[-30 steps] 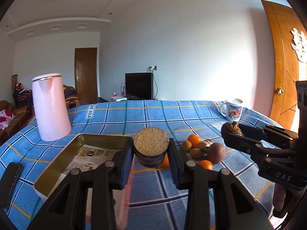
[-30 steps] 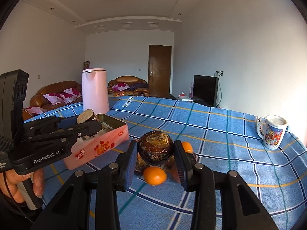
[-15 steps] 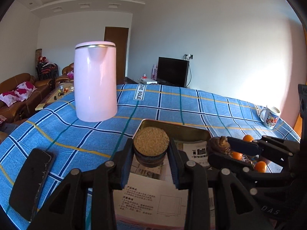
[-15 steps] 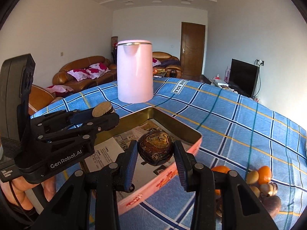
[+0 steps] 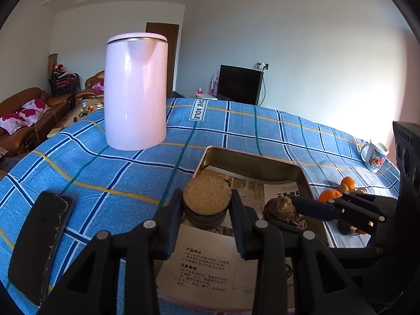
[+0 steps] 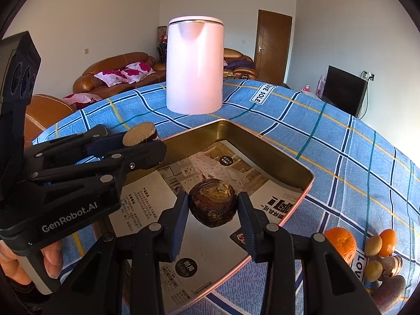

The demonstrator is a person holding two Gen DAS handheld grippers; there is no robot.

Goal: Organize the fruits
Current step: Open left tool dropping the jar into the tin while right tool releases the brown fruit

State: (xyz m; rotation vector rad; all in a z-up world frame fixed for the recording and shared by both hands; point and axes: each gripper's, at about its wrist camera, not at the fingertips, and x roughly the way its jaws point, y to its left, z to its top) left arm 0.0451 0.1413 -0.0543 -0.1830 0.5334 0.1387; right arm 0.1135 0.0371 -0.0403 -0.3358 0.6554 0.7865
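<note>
Fruits: a cut brown half clamped in the left gripper and a dark wrinkled one clamped in the right gripper, both above the gold tin. Released from height, either may roll or bounce against the tin's wall.

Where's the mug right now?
The mug stands at the far right edge of the blue checked tablecloth in the left wrist view, beyond the oranges and right of the tin tray.
</note>
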